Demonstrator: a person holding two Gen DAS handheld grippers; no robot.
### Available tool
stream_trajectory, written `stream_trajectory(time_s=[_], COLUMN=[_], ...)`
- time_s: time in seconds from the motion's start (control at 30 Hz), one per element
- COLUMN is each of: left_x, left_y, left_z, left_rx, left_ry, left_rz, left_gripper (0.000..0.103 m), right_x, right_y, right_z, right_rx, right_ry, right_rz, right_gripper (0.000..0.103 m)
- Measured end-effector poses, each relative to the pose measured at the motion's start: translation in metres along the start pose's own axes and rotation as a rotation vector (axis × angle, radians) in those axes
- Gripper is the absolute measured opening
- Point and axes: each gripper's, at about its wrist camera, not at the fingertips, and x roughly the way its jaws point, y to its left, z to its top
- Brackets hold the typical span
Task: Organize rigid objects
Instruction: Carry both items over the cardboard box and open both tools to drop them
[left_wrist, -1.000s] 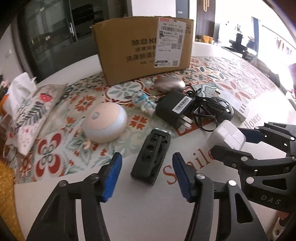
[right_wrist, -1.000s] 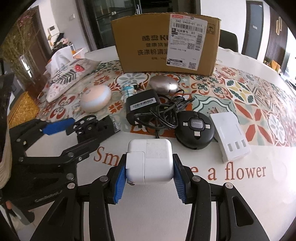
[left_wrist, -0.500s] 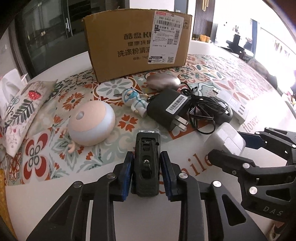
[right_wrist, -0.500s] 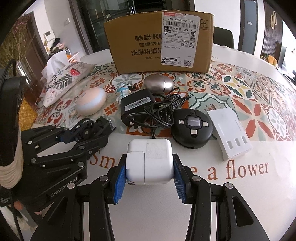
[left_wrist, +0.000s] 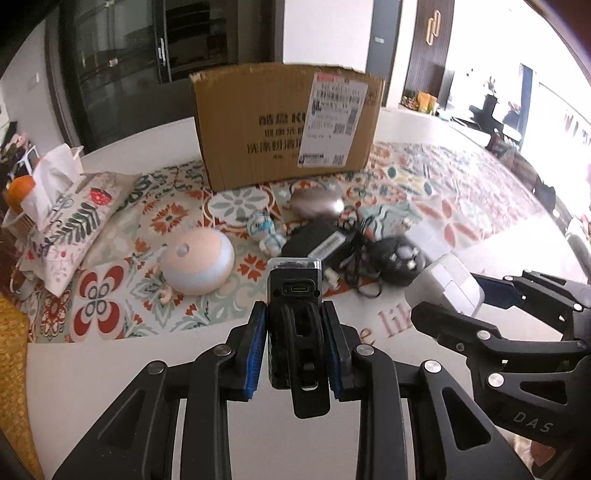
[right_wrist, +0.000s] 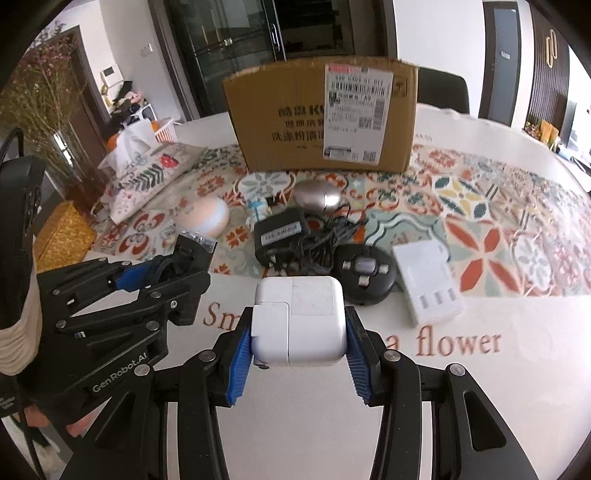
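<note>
My left gripper (left_wrist: 294, 338) is shut on a black clip-on device (left_wrist: 295, 317) with a USB port on its front, held above the table. It also shows in the right wrist view (right_wrist: 184, 258). My right gripper (right_wrist: 299, 336) is shut on a white square charger (right_wrist: 300, 321), lifted off the table; the charger shows in the left wrist view (left_wrist: 445, 282) too. A brown cardboard box (left_wrist: 288, 122) stands at the back, also in the right wrist view (right_wrist: 321, 114).
On the patterned mat lie a peach round lamp (left_wrist: 197, 260), a small figurine (left_wrist: 264, 230), a silver oval mouse (right_wrist: 317, 195), a black adapter with tangled cable (right_wrist: 284, 234), a black round cable reel (right_wrist: 364, 273) and a white power strip (right_wrist: 426, 286). A floral cushion (left_wrist: 74, 221) lies left.
My left gripper closed on the black device and lifted it off the table. My right gripper kept hold of the white charger and rose with it.
</note>
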Motion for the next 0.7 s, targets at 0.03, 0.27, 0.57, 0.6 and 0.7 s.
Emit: stream_trajectory(time_s=[0.03,0.27,0.57,0.6,0.7], left_x=[-0.005,-0.038,-0.071,-0.073,-0.077], left_y=[-0.001,-0.004,0.001,0.002,0.004], left_z=[0.005,0.041,0.078,0.082,0.099], left_rx=[-0.011,-0.063,-0.097,-0.098,-0.095], left_ry=[-0.008,-0.071,-0.143,-0.147,-0.173], left_rz=[0.006,0.057,0.092,0.092,0.097], left_gripper=[0.029,0.029,0.029,0.029,0.029], right_x=[-0.004,-0.036,-0.066,-0.067,-0.070], right_y=[-0.001,-0.007,-0.004,-0.004,-0.005], right_z=[0.003,0.035,0.083,0.089,0.103], right_rx=[-0.002,-0.037,-0.097,-0.098,-0.099], right_ry=[-0.006,-0.086,-0.174,-0.178,-0.187], right_rz=[0.003,0.000,-0.001,0.003,0.015], right_gripper=[0.046,0.046,0.046,0.046,0.046])
